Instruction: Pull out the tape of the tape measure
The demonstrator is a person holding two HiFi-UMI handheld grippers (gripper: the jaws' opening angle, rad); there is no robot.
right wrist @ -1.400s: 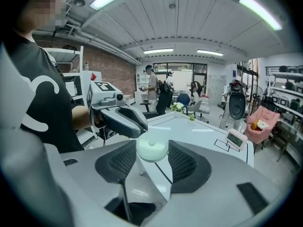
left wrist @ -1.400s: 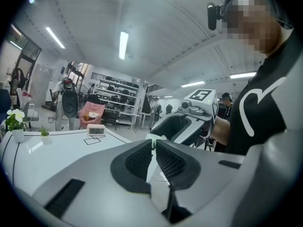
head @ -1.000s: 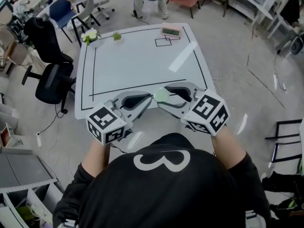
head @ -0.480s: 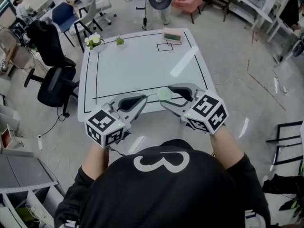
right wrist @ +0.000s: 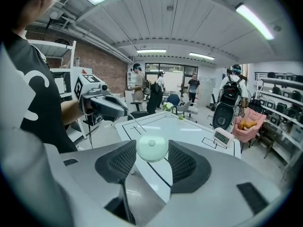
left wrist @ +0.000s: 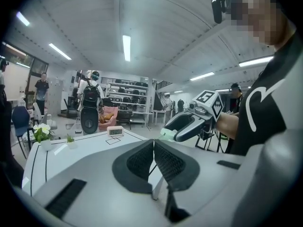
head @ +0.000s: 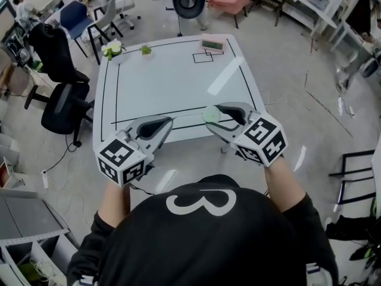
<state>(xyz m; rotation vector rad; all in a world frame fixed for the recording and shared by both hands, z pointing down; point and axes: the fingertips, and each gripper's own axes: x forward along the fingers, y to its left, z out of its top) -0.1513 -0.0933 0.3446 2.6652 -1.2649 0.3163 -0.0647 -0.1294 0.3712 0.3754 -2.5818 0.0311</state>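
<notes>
pale green round tape measure (right wrist: 152,148) sits pinched in my right gripper (head: 209,114) over the white table's (head: 166,70) six o'clock edge; its thin tape (right wrist: 136,125) runs toward nine o'clock into my left gripper (head: 170,121), jaws pressed together on it.

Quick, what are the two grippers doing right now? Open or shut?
Left gripper: closed, pinching the tape.
Right gripper: closed on the round tape measure.

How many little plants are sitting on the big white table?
2. The white flowers stand at the far left corner of the table. The small green plant stands just right of them on the far edge. Nothing seems to hide any others.
</notes>
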